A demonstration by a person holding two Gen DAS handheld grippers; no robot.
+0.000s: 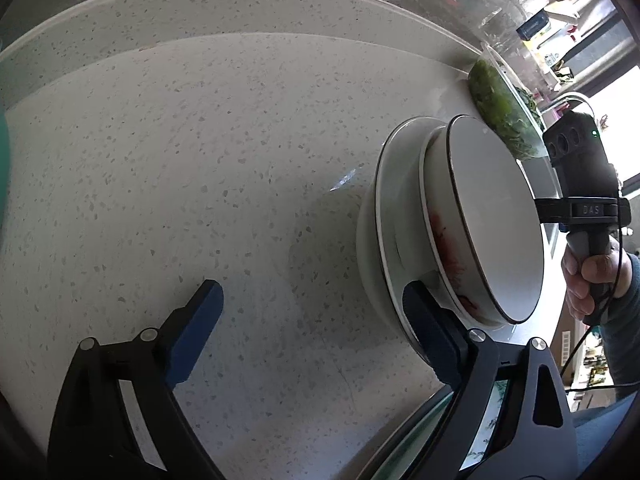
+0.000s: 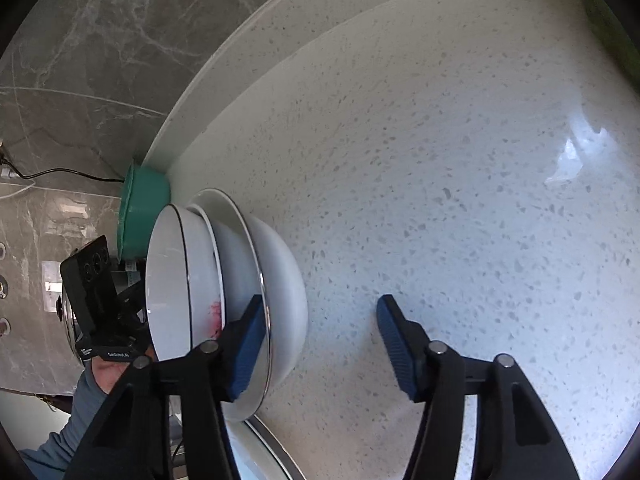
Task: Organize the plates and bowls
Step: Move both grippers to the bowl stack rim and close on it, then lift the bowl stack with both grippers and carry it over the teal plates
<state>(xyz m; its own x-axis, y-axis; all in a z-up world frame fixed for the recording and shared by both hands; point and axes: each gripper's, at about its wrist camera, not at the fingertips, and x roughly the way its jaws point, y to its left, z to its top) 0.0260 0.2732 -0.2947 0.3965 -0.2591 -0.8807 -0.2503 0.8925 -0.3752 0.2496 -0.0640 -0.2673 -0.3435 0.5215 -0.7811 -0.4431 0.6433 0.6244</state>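
A stack of three bowls stands on the speckled counter. A big white bowl (image 1: pixel 366 240) (image 2: pixel 286 280) with a thin metallic rim is at the bottom. In it sits a bowl with red marks (image 1: pixel 450 268) (image 2: pixel 212 276), and a white bowl with a dark rim (image 1: pixel 492 220) (image 2: pixel 168 280) lies on top. My left gripper (image 1: pixel 316 320) is open, one finger (image 1: pixel 430 332) at the big bowl's rim, the other over bare counter. My right gripper (image 2: pixel 320 340) is open, with one finger (image 2: pixel 248 344) over the same rim on the opposite side. Its other finger (image 2: pixel 394 344) stands clear of the bowl's wall.
A glass bowl of greens (image 1: pixel 504 116) stands behind the stack, and a teal bowl (image 2: pixel 140 216) on its other side. Another plate's rim (image 1: pixel 416 436) (image 2: pixel 260 448) lies near the front edge. A raised ledge (image 1: pixel 240 12) and a marble wall back the counter. A hand (image 1: pixel 588 280) holds the right tool.
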